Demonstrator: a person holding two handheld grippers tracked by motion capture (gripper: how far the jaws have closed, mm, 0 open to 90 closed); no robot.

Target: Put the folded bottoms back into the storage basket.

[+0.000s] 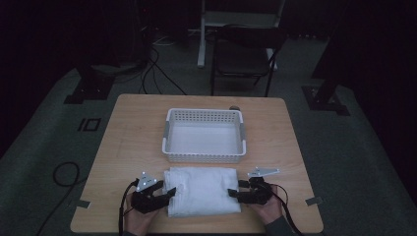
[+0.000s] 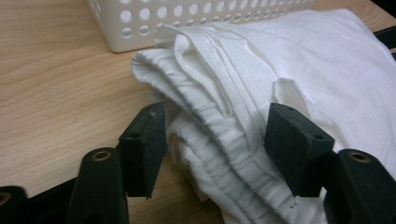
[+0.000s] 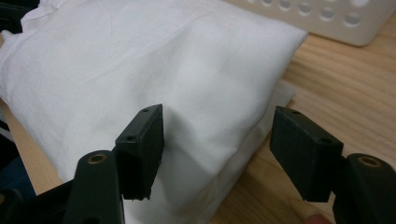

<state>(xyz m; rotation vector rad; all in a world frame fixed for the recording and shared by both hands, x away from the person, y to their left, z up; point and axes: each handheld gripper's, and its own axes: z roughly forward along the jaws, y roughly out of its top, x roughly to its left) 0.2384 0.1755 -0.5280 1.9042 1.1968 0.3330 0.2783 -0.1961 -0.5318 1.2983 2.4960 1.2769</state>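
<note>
A folded white cloth (image 1: pixel 202 191) lies on the wooden table (image 1: pixel 128 137) near its front edge, just in front of a white perforated basket (image 1: pixel 204 155). My left gripper (image 1: pixel 167 194) is at the cloth's left edge, open, its jaws straddling the layered, gathered folds of the cloth (image 2: pixel 219 121). At the cloth's right edge is my right gripper (image 1: pixel 233 193), also open, with the folded corner of the cloth (image 3: pixel 205 93) between its jaws. Neither gripper has closed on the fabric.
The basket (image 2: pixel 187 18) is empty and stands mid-table; its wall (image 3: pixel 327 18) is close behind the cloth. A small dark object (image 1: pixel 235 107) sits behind the basket. A chair (image 1: pixel 243 56) and cables (image 1: pixel 157 73) lie on the floor beyond the table.
</note>
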